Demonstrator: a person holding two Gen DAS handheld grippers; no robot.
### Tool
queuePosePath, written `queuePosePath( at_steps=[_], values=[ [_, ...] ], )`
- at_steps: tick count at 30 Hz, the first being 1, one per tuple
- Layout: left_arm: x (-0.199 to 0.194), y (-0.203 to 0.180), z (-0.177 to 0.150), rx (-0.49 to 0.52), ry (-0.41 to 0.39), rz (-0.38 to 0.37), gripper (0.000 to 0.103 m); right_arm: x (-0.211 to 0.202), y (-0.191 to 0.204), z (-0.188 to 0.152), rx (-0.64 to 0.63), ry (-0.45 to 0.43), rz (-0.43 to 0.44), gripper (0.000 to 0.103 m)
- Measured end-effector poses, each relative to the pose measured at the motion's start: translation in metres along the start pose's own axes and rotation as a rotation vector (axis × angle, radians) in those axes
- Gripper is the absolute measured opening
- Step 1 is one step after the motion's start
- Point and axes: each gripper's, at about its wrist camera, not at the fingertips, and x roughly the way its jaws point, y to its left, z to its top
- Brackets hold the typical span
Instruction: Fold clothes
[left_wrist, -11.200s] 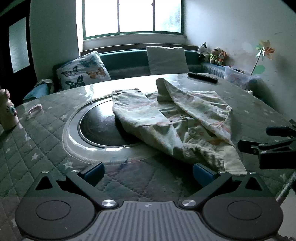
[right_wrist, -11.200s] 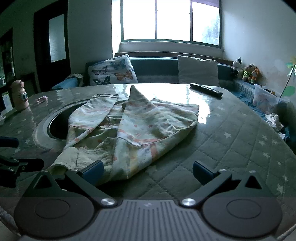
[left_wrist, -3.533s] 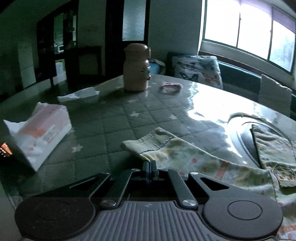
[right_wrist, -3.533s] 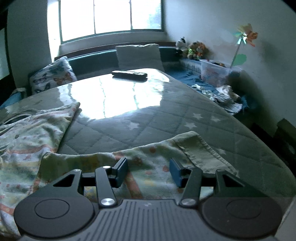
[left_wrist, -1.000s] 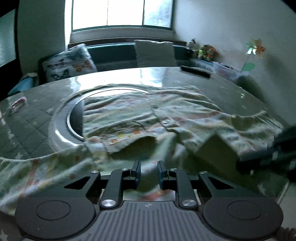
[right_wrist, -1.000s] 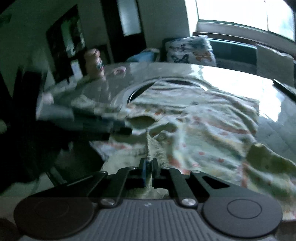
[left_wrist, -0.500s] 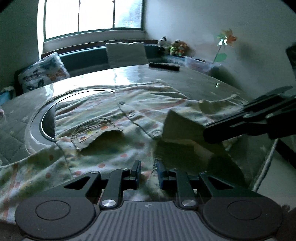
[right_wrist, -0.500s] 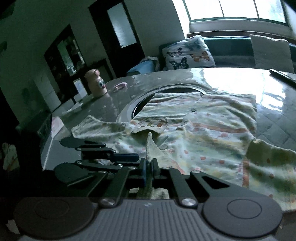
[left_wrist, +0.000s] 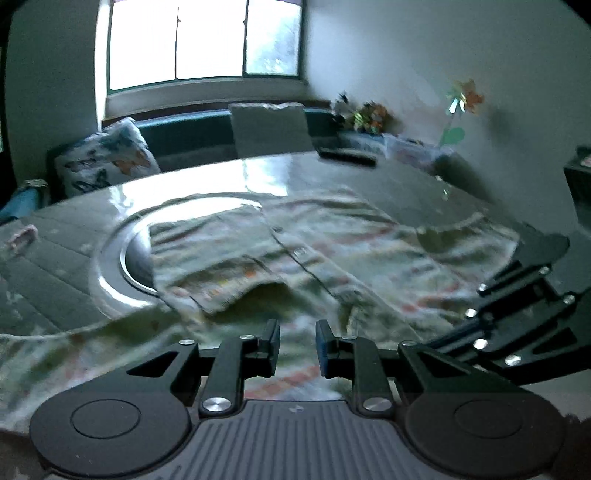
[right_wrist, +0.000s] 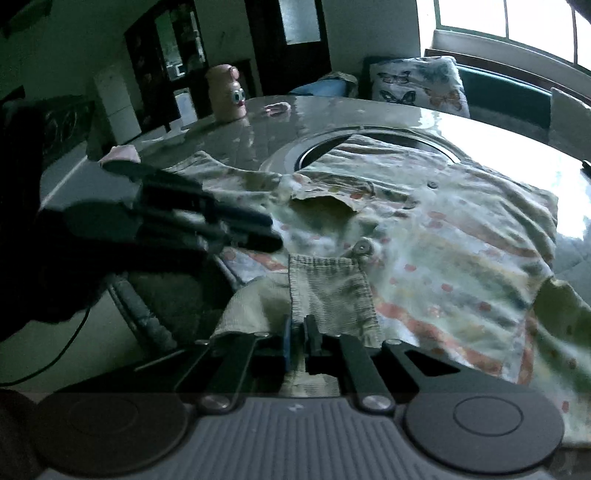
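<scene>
The right gripper is seen at 6 o'clock in its own view, with its fingers pressed almost together on the ribbed hem of the patterned shirt; a flap of that hem is turned up just beyond the fingertips. The left gripper is held low over the shirt's near edge, with a clear gap between its fingers, and cloth is seen through that gap; whether any of it is touched cannot be told, as the view is blurred. In the right wrist view the left gripper is seen coming in from 9 o'clock, its tips just above the cloth.

The shirt is spread front-up on the round table, its far part overlapping the table's dark round centre. A button is visible just past the upturned hem. At 11 o'clock in the right wrist view a pink bottle with cartoon eyes stands upright near the table's far edge. At 1 o'clock in the left wrist view a dark remote control lies on the table, well apart from the shirt.
</scene>
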Motion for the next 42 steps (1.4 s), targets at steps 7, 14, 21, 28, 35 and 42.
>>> queuePosePath(
  at_steps=[7,14,21,28,35,42],
  values=[
    [-0.001,-0.005,0.013,-0.012,-0.045,-0.02,0.023,-0.011,-0.017,0.013,0.066,-0.086,-0.046,0.011],
    [0.023,-0.025,0.017,-0.017,-0.017,-0.1,0.023,0.016,-0.014,0.0,0.008,-0.024,-0.077,0.011],
    [0.049,-0.031,0.004,-0.028,0.068,-0.116,0.022,-0.004,-0.022,-0.003,0.047,-0.054,-0.073,0.011],
    [0.049,-0.031,-0.003,-0.005,0.084,-0.105,0.022,-0.018,-0.063,-0.006,0.174,-0.105,-0.209,0.012],
    [0.048,-0.033,-0.004,0.01,0.086,-0.097,0.022,-0.009,-0.1,0.01,0.203,-0.136,-0.327,0.012],
    [0.047,-0.033,-0.004,0.019,0.086,-0.097,0.022,0.016,-0.149,0.035,0.229,-0.137,-0.428,0.012]
  ],
)
